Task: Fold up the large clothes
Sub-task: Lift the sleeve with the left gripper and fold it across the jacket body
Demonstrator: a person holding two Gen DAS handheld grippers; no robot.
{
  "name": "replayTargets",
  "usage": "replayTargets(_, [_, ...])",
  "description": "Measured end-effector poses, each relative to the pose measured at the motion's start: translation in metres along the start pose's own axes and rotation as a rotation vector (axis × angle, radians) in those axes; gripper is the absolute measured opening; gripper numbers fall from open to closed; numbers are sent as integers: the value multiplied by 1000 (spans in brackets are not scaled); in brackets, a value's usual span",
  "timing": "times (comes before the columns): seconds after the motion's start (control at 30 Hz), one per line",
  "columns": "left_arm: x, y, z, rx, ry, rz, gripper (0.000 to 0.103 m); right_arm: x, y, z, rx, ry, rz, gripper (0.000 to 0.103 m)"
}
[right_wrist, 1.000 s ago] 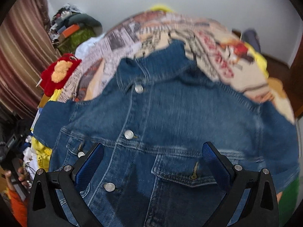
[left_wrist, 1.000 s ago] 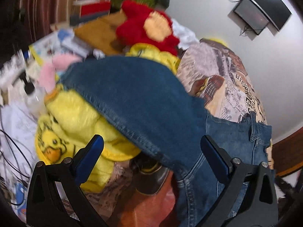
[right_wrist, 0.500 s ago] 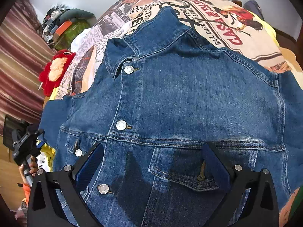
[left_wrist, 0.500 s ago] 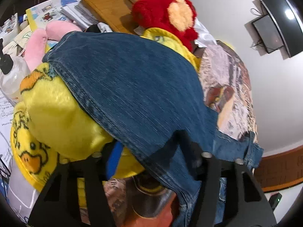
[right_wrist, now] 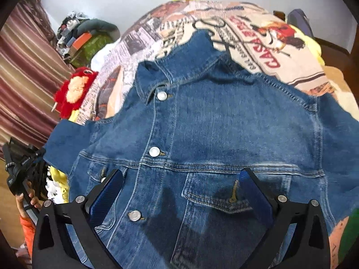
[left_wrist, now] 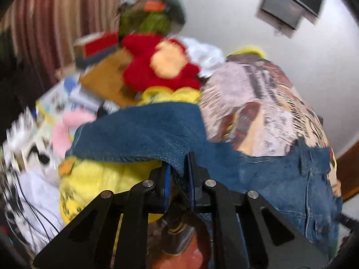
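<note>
The left gripper [left_wrist: 178, 179] is clenched on the sleeve edge of the denim jacket [right_wrist: 219, 143], at lower centre of its frame. The jacket lies spread, buttoned front up, on the printed bedspread [right_wrist: 258, 44]. The right gripper [right_wrist: 181, 192] hangs released above its chest pocket.

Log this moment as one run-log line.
left tool: shut on jacket sleeve | right tool: open over denim jacket | jacket: flat on printed bedspread
</note>
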State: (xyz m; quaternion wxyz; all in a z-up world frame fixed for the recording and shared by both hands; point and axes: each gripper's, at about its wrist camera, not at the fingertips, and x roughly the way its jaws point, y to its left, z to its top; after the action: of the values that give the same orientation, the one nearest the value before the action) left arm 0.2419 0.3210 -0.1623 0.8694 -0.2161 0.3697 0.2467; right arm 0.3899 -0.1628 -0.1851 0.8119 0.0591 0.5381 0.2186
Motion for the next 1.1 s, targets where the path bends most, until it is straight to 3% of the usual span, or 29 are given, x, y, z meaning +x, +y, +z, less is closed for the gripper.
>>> replayTargets(0.13, [-22, -52, 5, 129, -61, -69, 11, -21, -4, -4, 1, -40, -1, 103])
replayTargets(0.23, [-23, -93, -2, 219, -59, -140, 11, -37, -9, -9, 0, -69, -11, 103])
replayTargets(0.37, [-1, -142, -31, 331, 38, -204, 11, -53, -14, -16, 2, -95, -14, 103])
replayTargets(0.43, [20, -158, -51, 361, 128, -236, 11, -60, -19, -20, 10, -103, -10, 103])
replayTargets(0.63, [60, -172, -105, 394, 339, -247, 14, -76, -29, -30, 27, -127, -20, 103])
replayTargets(0.73, [57, -165, -117, 393, 374, -267, 26, -79, -30, -31, 23, -138, -35, 103])
replayTargets(0.8, [50, -155, -116, 360, 375, -284, 49, -77, -29, -30, 17, -132, -42, 103])
replayTargets(0.9, [31, -131, -103, 282, 314, -291, 68, -68, -24, -26, 12, -111, -42, 103])
replayTargets(1.07, [17, -67, -69, 77, 221, -271, 90, -54, -10, -24, -8, -86, -25, 103])
replayTargets(1.1, [20, -52, -63, 36, 215, -251, 90, -52, -6, -24, -14, -85, -24, 103])
